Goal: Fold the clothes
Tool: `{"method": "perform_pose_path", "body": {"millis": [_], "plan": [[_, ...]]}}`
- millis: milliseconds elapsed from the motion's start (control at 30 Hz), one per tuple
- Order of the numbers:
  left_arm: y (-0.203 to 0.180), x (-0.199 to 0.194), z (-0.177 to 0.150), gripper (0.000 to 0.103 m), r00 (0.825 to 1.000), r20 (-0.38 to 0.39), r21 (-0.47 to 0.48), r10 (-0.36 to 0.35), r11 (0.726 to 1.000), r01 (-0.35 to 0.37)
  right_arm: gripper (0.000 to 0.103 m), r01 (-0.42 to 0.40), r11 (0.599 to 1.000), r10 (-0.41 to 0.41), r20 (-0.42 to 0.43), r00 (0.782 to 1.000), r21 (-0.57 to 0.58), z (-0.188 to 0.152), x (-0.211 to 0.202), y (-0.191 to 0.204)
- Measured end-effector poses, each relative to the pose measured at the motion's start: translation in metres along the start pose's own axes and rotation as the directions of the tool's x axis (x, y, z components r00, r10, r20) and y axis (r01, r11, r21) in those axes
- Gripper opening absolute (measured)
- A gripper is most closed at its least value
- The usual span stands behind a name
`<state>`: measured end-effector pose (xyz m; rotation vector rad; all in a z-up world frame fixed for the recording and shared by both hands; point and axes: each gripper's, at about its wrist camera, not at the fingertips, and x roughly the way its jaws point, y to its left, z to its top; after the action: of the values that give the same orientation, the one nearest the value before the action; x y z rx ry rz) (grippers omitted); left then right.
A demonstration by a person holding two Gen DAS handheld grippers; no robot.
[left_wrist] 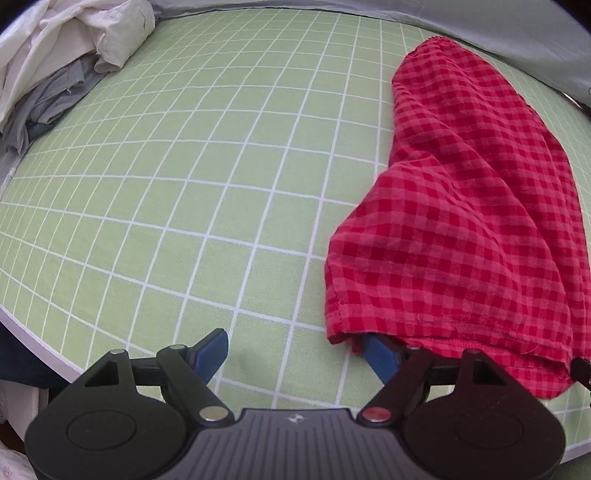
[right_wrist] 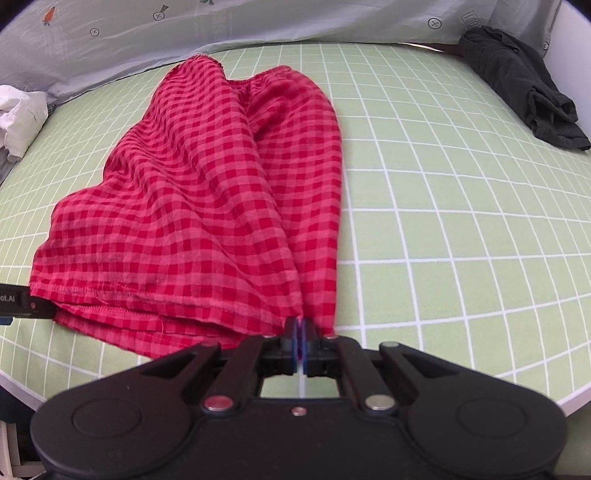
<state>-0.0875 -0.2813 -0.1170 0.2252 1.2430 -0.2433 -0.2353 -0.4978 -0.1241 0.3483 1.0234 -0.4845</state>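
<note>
Your red-and-pink checked cotton shorts [right_wrist: 207, 192] lie lengthwise on the green mat with a white grid [right_wrist: 461, 229], elastic waistband at the far end, hem toward you. The cloth is doubled over and rumpled, with ridges running along its length.

Your right tongs [right_wrist: 300, 345] are pinched fully together on the near right corner of the hem; cloth shows between the blue pads, and a fold rises from the pinch up the right side of the shorts.

Your left tongs [left_wrist: 297, 350] stand wide apart and have hold of nothing. The left blue pad [left_wrist: 212, 350] sits clear over bare mat. The right blue pad [left_wrist: 380, 354] is tucked under the near left hem corner, the cloth draped over it, not pinched. In the right wrist view, a black part of the left tongs pokes out from under that same hem corner at the left edge.

Off to the sides: crumpled white and grey garments [left_wrist: 55, 62] at the far left edge of the mat, a dark grey bundled garment [right_wrist: 524, 85] at the far right. A pale grey printed sheet [right_wrist: 258, 22] runs along the back.
</note>
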Motion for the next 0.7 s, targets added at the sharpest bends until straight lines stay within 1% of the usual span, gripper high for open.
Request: {"method": "perform_pose_path", "body": {"millis": [100,133,167,200,233,267,300,333,367,433,500,567,633,700], "plan": [[0.011,-0.015,0.003,0.081,0.999,0.011,-0.003,-0.037,0.999,0.037,0.021,0.000,1.000,0.000,0.003,1.000,0.028,0.005,-0.004,-0.001],[0.012,-0.020,0.006,0.081,0.999,0.023,-0.004,-0.047,0.999,0.047,0.032,0.003,0.999,-0.004,0.015,1.000,0.033,0.008,-0.007,-0.001],[0.013,-0.027,0.009,0.081,0.998,0.043,0.002,-0.052,0.999,0.051,0.040,0.011,0.999,-0.012,0.032,0.999,0.037,0.011,-0.010,0.000],[0.013,-0.032,0.013,0.082,0.996,0.067,0.012,-0.050,0.999,0.049,0.042,0.019,0.999,-0.021,0.053,0.998,0.037,0.015,-0.013,0.002],[0.013,-0.037,0.016,0.084,0.995,0.092,0.021,-0.049,0.999,0.047,0.047,0.022,0.999,-0.025,0.072,0.997,0.039,0.019,-0.016,0.004],[0.012,-0.042,0.022,0.085,0.992,0.117,0.030,-0.046,0.999,0.043,0.055,0.023,0.999,-0.027,0.091,0.995,0.042,0.024,-0.018,0.006],[0.011,-0.045,0.028,0.087,0.989,0.140,0.037,-0.041,0.999,0.036,0.060,0.022,0.999,-0.027,0.110,0.994,0.047,0.029,-0.020,0.008],[0.011,-0.045,0.034,0.087,0.988,0.152,0.041,-0.035,0.999,0.029,0.067,0.021,0.999,-0.027,0.130,0.991,0.050,0.034,-0.021,0.010],[0.010,-0.043,0.041,0.087,0.987,0.157,0.044,-0.029,0.999,0.023,0.071,0.024,0.999,-0.031,0.145,0.989,0.044,0.040,-0.021,0.013],[0.010,-0.039,0.053,0.087,0.987,0.162,0.047,-0.022,0.999,0.014,0.077,0.041,0.999,-0.044,0.165,0.985,0.019,0.053,-0.019,0.020],[0.010,-0.034,0.062,0.087,0.988,0.151,0.036,-0.035,0.999,0.030,0.080,0.060,0.998,-0.058,0.185,0.981,-0.007,0.066,-0.018,0.028],[0.010,-0.030,0.070,0.090,0.988,0.142,0.033,-0.052,0.998,0.048,0.085,0.081,0.996,-0.072,0.202,0.977,-0.036,0.081,-0.017,0.036],[0.007,-0.025,0.078,0.090,0.989,0.135,0.037,-0.058,0.998,0.054,0.089,0.087,0.995,-0.072,0.224,0.972,-0.057,0.096,-0.016,0.043],[0.006,-0.022,0.087,0.090,0.990,0.128,0.042,-0.063,0.997,0.058,0.090,0.091,0.993,-0.070,0.241,0.968,-0.076,0.111,-0.014,0.048]]}}
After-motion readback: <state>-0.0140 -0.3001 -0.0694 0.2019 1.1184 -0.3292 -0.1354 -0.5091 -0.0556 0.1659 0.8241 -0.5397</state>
